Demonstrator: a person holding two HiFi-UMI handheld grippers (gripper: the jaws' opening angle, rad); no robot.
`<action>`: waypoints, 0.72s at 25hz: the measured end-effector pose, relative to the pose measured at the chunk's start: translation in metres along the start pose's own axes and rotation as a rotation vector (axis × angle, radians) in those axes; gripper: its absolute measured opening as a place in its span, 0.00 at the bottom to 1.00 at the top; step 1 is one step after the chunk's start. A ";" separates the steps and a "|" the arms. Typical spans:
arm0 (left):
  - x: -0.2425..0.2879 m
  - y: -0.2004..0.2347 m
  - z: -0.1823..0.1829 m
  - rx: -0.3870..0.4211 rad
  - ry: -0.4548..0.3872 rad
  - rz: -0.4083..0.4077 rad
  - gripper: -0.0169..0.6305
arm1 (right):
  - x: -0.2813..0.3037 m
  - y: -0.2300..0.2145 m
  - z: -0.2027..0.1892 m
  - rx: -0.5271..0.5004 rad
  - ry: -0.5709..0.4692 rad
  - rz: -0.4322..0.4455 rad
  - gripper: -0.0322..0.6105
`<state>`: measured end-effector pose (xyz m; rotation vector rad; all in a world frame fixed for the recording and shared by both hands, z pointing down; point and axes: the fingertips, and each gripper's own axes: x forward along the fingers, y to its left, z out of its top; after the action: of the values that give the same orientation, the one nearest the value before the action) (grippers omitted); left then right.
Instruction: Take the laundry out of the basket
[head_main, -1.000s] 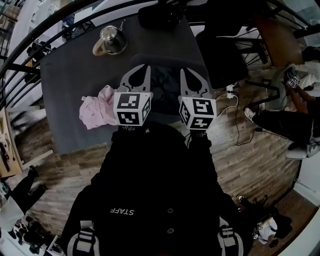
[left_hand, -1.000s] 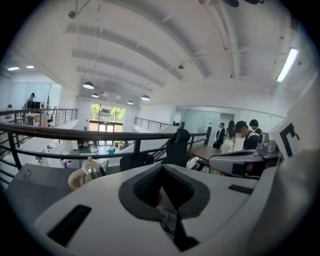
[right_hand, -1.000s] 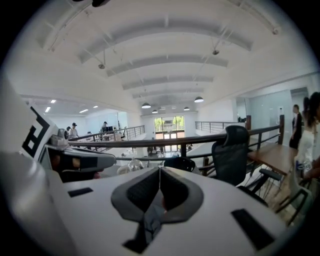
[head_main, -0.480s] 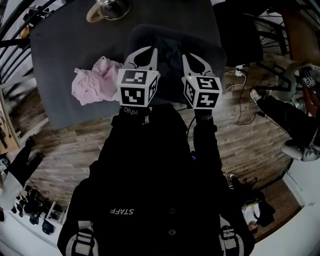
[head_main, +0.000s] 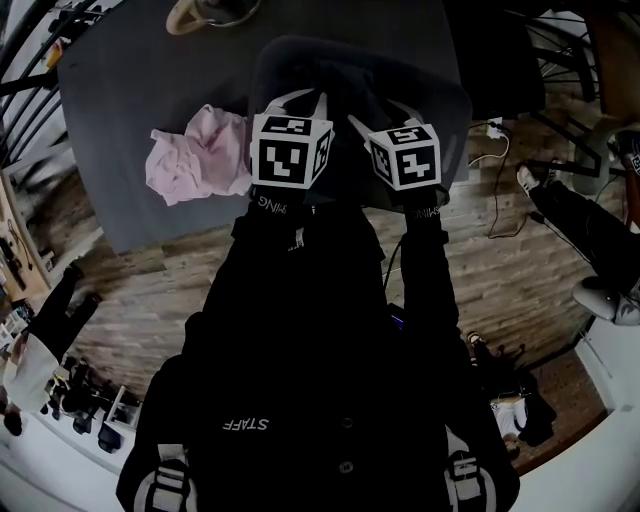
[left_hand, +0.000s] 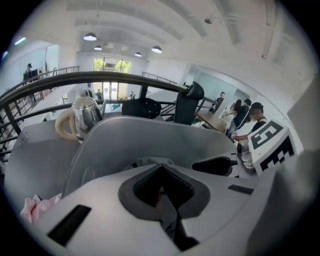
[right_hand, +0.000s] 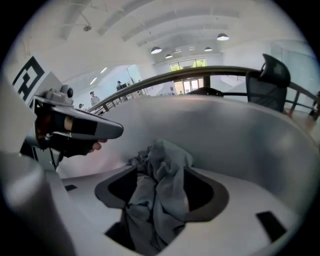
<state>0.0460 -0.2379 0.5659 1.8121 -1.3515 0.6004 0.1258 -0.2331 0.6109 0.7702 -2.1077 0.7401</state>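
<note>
A dark basket (head_main: 445, 95) stands on the grey table, and both grippers point steeply down into it. A crumpled grey garment (right_hand: 160, 175) lies inside against the pale basket wall (right_hand: 240, 135). My right gripper (right_hand: 159, 186) has just been opening. Its jaws stand apart with the grey garment bunched between them. My left gripper (left_hand: 161, 187) looks shut, and only a thin strip of cloth shows in the slit below its tips. In the head view the marker cubes hide most of the left gripper (head_main: 303, 98) and the right gripper (head_main: 385, 108).
A pink garment (head_main: 200, 155) lies on the table (head_main: 110, 80) left of the basket. A metal kettle (left_hand: 82, 115) stands at the table's far side. Behind the table run a railing and office chairs. People sit at the right.
Both grippers have dropped and tipped down into the basket, so their fingers are now largely hidden behind the cubes. The pink garment has not moved.
</note>
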 end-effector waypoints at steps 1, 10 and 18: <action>0.002 0.002 -0.003 -0.001 0.011 0.003 0.03 | 0.007 -0.001 -0.005 -0.007 0.024 0.018 0.53; 0.016 0.018 -0.019 -0.024 0.070 0.021 0.03 | 0.063 -0.009 -0.045 -0.099 0.190 0.109 0.90; 0.020 0.019 -0.025 -0.036 0.081 0.020 0.03 | 0.101 -0.013 -0.075 -0.139 0.300 0.109 0.96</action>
<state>0.0365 -0.2318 0.6012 1.7293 -1.3195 0.6494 0.1155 -0.2166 0.7355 0.4418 -1.9150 0.7098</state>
